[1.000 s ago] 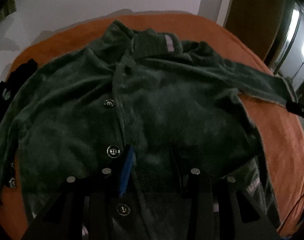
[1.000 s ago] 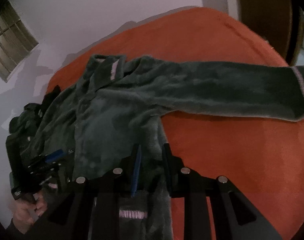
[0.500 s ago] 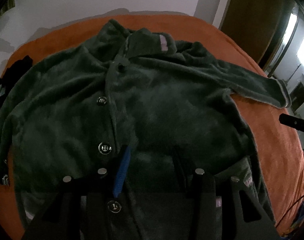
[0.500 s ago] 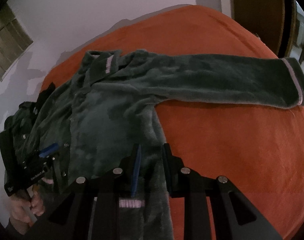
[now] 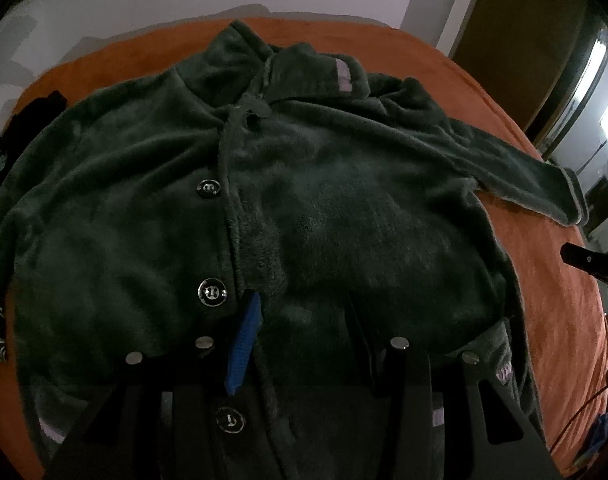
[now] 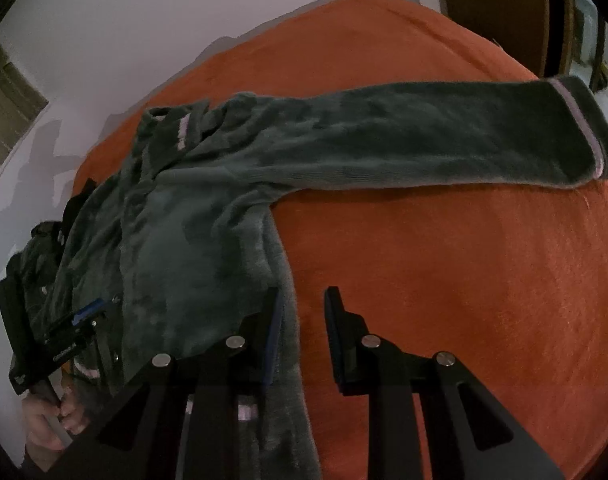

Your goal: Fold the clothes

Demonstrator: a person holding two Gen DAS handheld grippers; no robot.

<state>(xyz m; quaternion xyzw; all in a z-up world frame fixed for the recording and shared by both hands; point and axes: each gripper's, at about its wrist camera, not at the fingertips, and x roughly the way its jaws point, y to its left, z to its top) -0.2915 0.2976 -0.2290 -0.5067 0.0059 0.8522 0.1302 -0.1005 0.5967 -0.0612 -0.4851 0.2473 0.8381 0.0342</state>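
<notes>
Orange bedcover [image 6: 443, 280] fills the scene under a white wall, and the dark green fleece jacket [image 5: 323, 208] lies spread flat on it, buttoned front up, collar toward the wall. One sleeve [image 6: 423, 144] stretches straight out from the jacket across the cover, pale-striped cuff at the far end. Left gripper [image 5: 300, 320] sits over the jacket's lower front beside a button [image 5: 212, 292], fingers parted with fleece between them; whether they pinch it, I cannot tell. Right gripper [image 6: 302, 320] is at the jacket's side edge, fingers wide apart, the blue-padded one against the fleece, the other over bare cover, gripping nothing.
</notes>
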